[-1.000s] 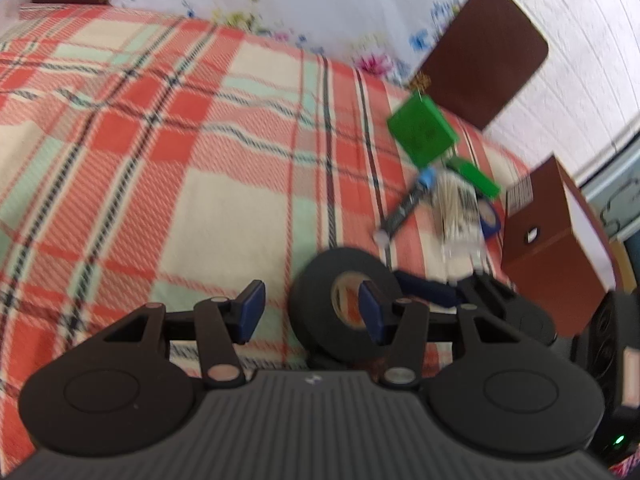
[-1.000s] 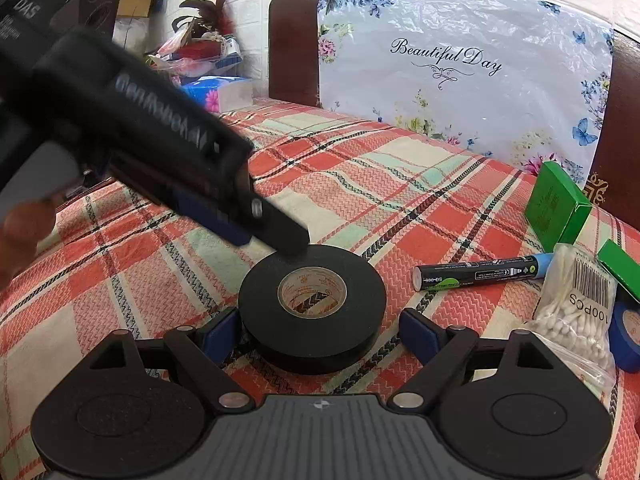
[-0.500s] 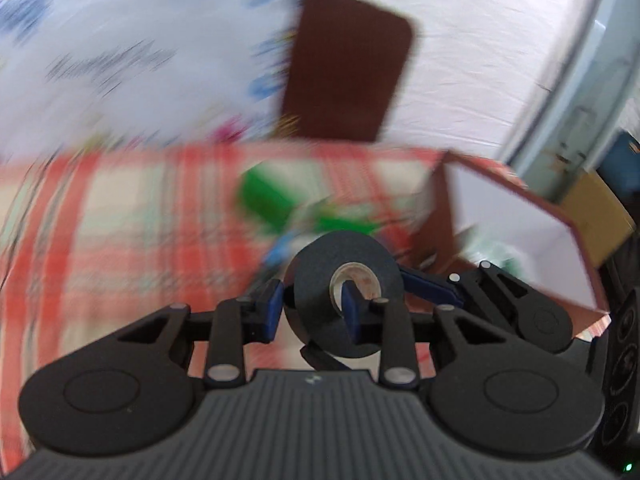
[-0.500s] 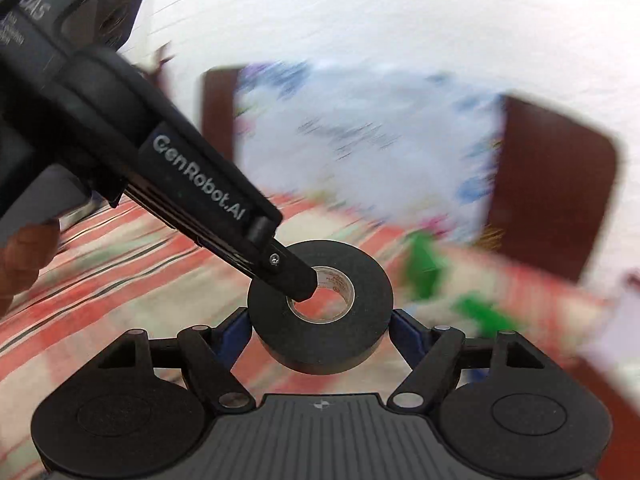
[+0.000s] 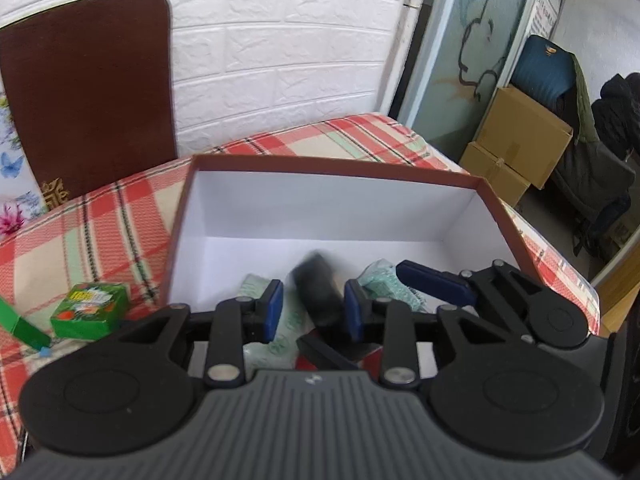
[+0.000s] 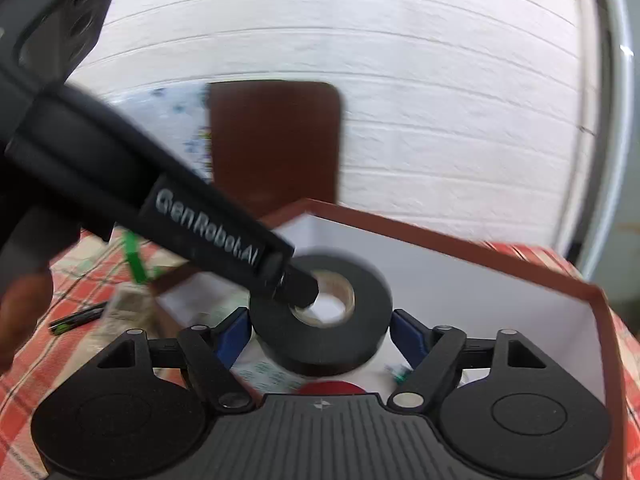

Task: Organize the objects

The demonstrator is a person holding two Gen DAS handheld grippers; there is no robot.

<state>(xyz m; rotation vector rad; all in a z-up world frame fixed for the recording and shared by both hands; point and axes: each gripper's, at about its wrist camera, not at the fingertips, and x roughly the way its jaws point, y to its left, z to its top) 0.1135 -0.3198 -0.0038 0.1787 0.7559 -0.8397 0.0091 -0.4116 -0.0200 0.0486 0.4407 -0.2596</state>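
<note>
A black tape roll (image 6: 322,316) hangs over the open brown box (image 6: 520,268) with its white inside. My right gripper (image 6: 320,330) stands with its blue pads close at both sides of the roll. One finger (image 6: 296,286) of my left gripper pokes into the roll's core. In the left wrist view the roll (image 5: 320,300) is blurred and edge-on between the spread pads of my left gripper (image 5: 314,310). Pale green packets (image 5: 384,280) lie on the box floor (image 5: 280,252).
A green carton (image 5: 90,310) sits on the plaid cloth (image 5: 100,220) left of the box. A pen (image 6: 78,318) and a cotton swab bag (image 6: 124,304) lie further left. A brown chair back (image 5: 88,92) stands behind. Cardboard boxes (image 5: 516,144) stand at the right.
Both grippers lifted the tape roll off the cloth and carried it right, over the open box. The left pads, clamped on the roll wall before, now stand wider apart.
</note>
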